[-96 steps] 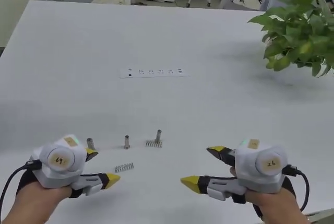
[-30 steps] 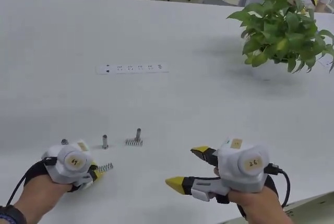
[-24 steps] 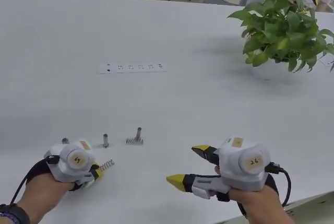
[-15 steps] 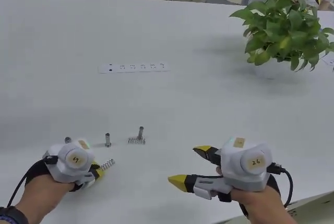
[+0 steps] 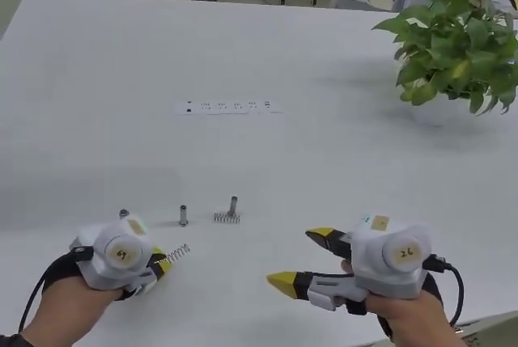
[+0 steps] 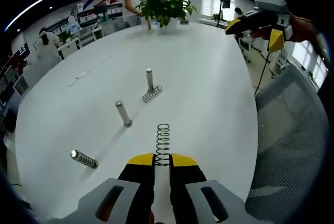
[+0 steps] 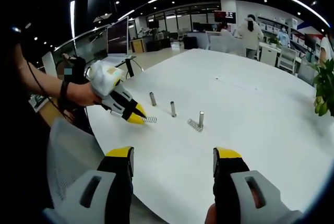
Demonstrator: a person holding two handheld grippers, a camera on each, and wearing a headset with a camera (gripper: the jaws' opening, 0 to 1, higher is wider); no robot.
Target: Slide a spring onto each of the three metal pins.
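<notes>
Spring (image 6: 163, 141) sticks straight out from the left gripper (image 6: 162, 157), whose jaws are clamped on its near end; its long axis follows the jaws, free end aimed between the middle pin (image 6: 123, 113) and right pin (image 6: 150, 79). A second spring (image 6: 152, 94) lies at the right pin's foot. Right gripper (image 5: 301, 259) hangs well apart, jaws spread, holding nothing.

Head view looks down from above; both gripper views skim the table (image 5: 324, 161), sharing the 3 pins (image 5: 184, 215).
</notes>
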